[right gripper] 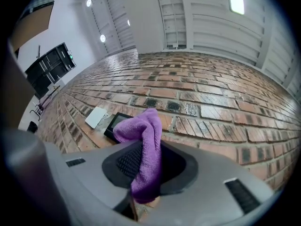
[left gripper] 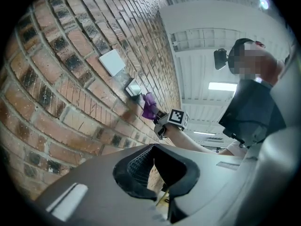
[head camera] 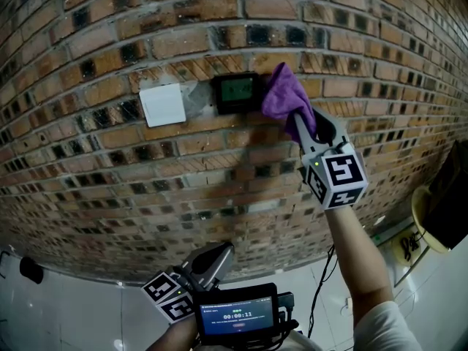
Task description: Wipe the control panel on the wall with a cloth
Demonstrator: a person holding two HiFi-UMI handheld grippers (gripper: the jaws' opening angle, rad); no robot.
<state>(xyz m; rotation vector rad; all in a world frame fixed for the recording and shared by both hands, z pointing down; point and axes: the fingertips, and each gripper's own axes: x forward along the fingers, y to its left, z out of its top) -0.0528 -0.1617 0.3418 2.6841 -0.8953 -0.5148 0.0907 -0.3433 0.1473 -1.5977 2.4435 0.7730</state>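
Note:
The control panel (head camera: 235, 92), a small black box with a green screen, is set in the brick wall (head camera: 110, 174). A purple cloth (head camera: 287, 97) hangs bunched from my right gripper (head camera: 306, 123), which is shut on it; the cloth's top touches the panel's right edge. In the right gripper view the cloth (right gripper: 141, 135) stands up between the jaws, with the panel (right gripper: 115, 122) just behind it. My left gripper (head camera: 212, 263) hangs low, well away from the wall, shut and holding nothing. From the left gripper view the panel (left gripper: 133, 89) and cloth (left gripper: 149, 106) are far off.
A white blank plate (head camera: 162, 104) sits on the wall left of the panel. A small screen (head camera: 238, 316) is mounted by my left gripper. A cream-coloured rounded object (head camera: 424, 218) and a dark box (head camera: 452, 192) stand low at the right, a black item (head camera: 31, 269) low at the left.

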